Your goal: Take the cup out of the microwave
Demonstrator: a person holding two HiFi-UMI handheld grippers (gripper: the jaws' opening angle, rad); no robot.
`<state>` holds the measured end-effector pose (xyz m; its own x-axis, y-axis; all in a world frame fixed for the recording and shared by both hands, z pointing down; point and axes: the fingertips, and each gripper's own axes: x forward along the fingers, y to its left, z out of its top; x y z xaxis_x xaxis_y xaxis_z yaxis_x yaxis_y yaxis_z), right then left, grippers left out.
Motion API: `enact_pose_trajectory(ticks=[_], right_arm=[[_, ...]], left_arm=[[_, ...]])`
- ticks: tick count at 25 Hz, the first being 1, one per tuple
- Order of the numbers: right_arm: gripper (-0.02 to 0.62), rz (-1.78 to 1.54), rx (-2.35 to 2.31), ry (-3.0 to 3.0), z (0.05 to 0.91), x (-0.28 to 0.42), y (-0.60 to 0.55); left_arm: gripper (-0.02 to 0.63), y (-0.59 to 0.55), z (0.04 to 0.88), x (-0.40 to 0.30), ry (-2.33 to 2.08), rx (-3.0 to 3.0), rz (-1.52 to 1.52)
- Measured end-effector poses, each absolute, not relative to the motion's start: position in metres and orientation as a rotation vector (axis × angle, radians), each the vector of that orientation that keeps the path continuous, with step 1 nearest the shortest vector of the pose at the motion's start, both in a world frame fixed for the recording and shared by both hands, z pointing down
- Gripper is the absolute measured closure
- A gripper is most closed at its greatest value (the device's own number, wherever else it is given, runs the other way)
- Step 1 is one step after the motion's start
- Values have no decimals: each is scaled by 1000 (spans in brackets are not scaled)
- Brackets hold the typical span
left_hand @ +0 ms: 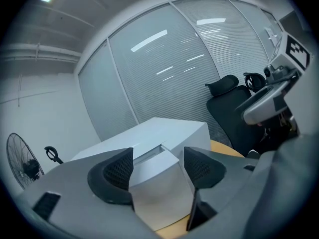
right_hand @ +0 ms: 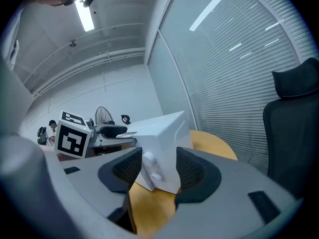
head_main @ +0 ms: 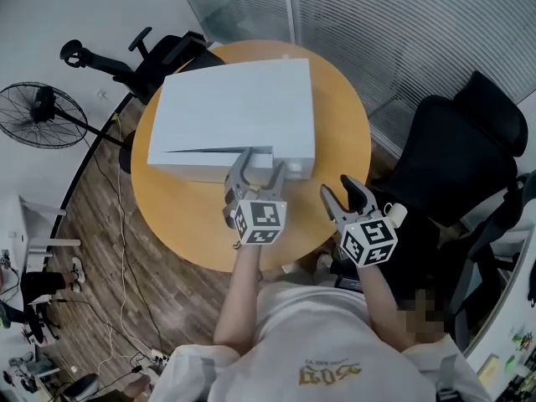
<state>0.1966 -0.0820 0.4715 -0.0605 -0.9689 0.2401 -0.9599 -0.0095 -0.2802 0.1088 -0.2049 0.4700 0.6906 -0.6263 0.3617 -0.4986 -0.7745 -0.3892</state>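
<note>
**Left jaws astride the microwave door**

Left gripper [left_hand: 157, 166]: fingers spread, the free edge of the door [left_hand: 160, 195] between them; contact unclear. Door slightly ajar. Right gripper [right_hand: 158, 169]: fingers spread, nothing held, aimed at the knobs [right_hand: 148, 159] from over the table's edge. Microwave [head_main: 243, 107] sits on the round wooden table [head_main: 184, 216]. Cup out of sight in every view.

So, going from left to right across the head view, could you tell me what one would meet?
floor fan → white microwave → right gripper → black office chair
</note>
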Motion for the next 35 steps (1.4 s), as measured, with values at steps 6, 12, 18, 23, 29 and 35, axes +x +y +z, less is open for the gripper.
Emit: enact_pose_trajectory(ticks=[6, 12, 18, 23, 29, 35], right_arm=[[387, -588, -2115, 2212, 472, 196, -82], [390, -595, -2103, 2226, 473, 192, -80], [394, -596, -2100, 2232, 473, 190, -77], [396, -600, -2117, 2215, 474, 191, -70], [397, -607, -2075, 2200, 473, 189, -65], [397, -602, -2056, 2220, 472, 182, -64]], left_arm=[[295, -208, 476, 108, 928, -2633, -673], [295, -207, 477, 107, 927, -2630, -685], [295, -207, 478, 106, 932, -2636, -675], [295, -205, 477, 104, 927, -2640, -669], [295, -202, 477, 103, 920, -2645, -650], [296, -196, 477, 99, 917, -2644, -648]])
